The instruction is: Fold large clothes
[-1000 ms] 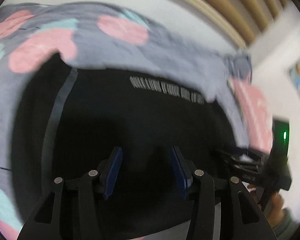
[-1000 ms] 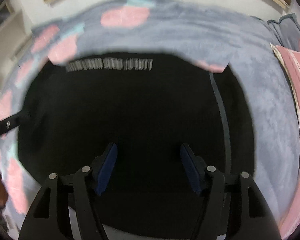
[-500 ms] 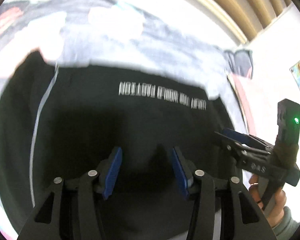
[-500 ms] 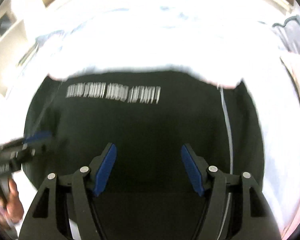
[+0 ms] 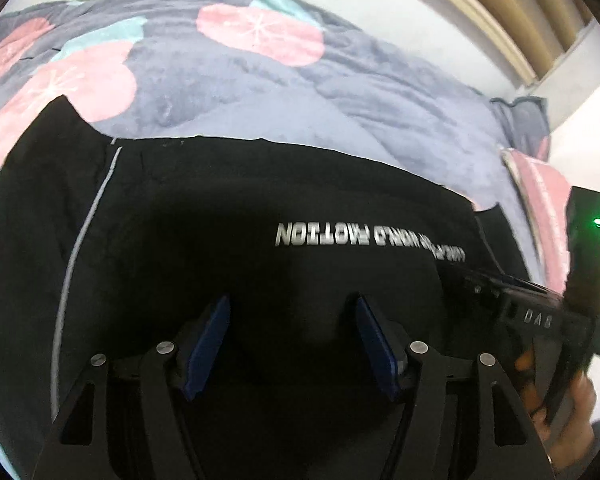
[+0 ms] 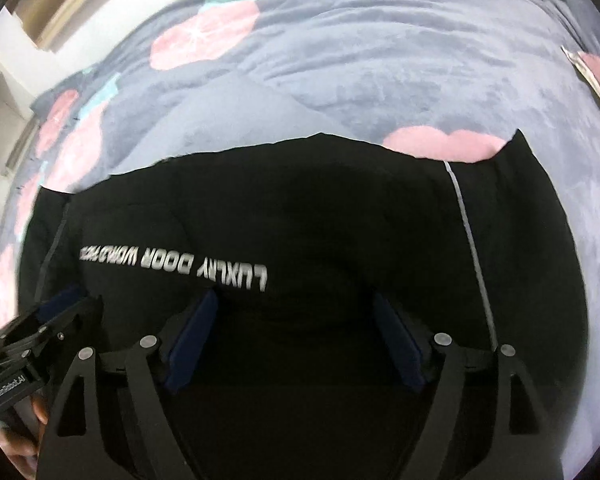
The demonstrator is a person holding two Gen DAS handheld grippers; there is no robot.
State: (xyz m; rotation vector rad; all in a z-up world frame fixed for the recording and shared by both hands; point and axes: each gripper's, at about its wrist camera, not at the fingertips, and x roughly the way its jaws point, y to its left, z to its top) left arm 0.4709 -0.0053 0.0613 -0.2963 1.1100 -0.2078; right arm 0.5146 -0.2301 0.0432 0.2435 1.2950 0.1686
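Observation:
A large black garment (image 5: 236, 216) with silver lettering and thin grey side stripes lies spread flat on the bed; it also shows in the right wrist view (image 6: 340, 216). My left gripper (image 5: 292, 320) hangs open and empty just above its near part. My right gripper (image 6: 296, 320) is also open and empty above the cloth, right of the lettering. The right gripper appears at the right edge of the left wrist view (image 5: 540, 312), and the left gripper at the lower left of the right wrist view (image 6: 40, 340).
A grey-blue bedspread (image 5: 260, 92) with pink and teal flowers covers the bed; it also shows in the right wrist view (image 6: 380, 60). A pink pillow (image 5: 548, 200) lies at the right. A white wall and wooden slats (image 5: 500, 12) stand behind.
Both grippers have moved closer to the garment, so the lettering looks larger and nearer. Both stay open and empty.

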